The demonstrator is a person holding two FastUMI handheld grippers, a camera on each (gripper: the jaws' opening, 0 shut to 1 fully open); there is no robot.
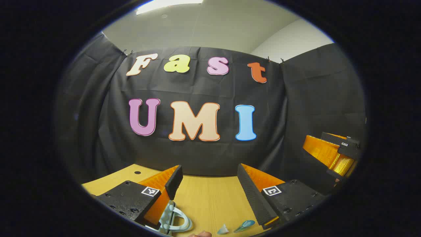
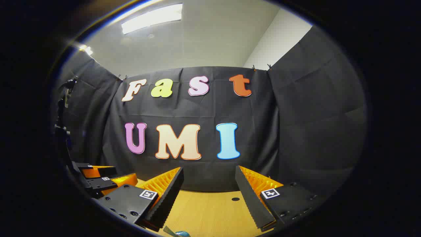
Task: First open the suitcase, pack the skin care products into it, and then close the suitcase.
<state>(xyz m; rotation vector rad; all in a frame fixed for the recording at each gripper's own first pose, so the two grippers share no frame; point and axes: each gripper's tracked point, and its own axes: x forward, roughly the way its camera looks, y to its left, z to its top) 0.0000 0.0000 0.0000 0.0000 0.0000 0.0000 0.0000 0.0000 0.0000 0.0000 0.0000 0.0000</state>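
Observation:
My left gripper (image 1: 210,171) is open over the wooden table (image 1: 210,200), with nothing between its fingers. At the bottom edge of the left gripper view, beside its left finger, lies a pale blue-grey loop handle (image 1: 176,221); what it belongs to is cut off. Two small teal items (image 1: 244,225) lie close to its right finger. My right gripper (image 2: 209,171) is also open and empty above the table. A teal item (image 2: 181,233) peeks in at the bottom of the right gripper view.
The black cloth wall stands close behind the table's far edge. A fingertip (image 1: 201,234) shows at the bottom of the left gripper view. The right gripper (image 1: 330,154) hangs off to the right there. The left gripper (image 2: 105,180) sits low left in the right gripper view.

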